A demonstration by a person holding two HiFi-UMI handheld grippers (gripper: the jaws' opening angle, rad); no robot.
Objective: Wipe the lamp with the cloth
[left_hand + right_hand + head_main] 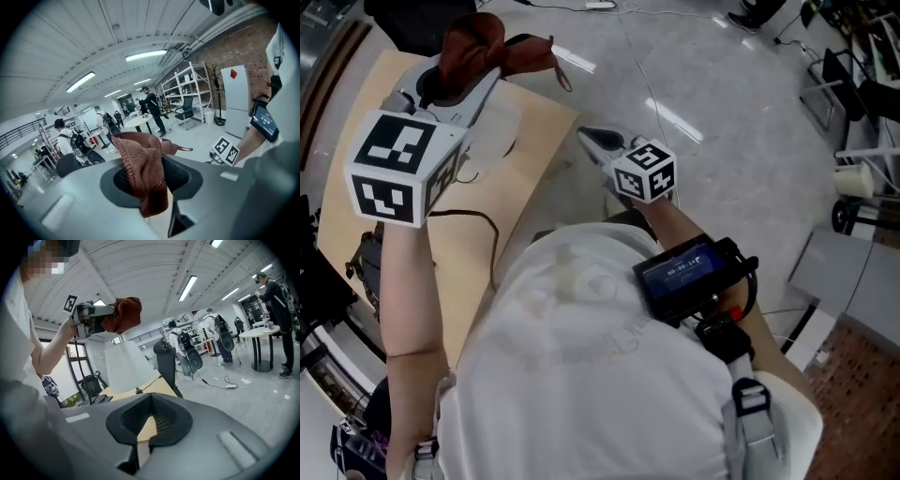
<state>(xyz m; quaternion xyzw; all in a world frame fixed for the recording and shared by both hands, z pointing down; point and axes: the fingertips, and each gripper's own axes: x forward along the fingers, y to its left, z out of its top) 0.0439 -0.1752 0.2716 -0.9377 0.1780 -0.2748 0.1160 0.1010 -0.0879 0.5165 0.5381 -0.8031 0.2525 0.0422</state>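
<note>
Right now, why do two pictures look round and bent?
Left gripper view: a wide-angle lens bows the ceiling lines and blackens the corners; the cloth close up is sharp. Right gripper view: same bending, bright ceiling strips, and a mosaic patch added at top left. Head view: straighter, with light streaks glaring off the floor.

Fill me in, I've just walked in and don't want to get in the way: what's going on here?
A person holds a gripper in each hand. The left gripper is shut on a reddish-brown cloth and holds it in the air above the white lamp on the wooden table, without touching it. The right gripper has nothing between its fingers and points toward the lamp. No wiping contact at this moment.
</note>
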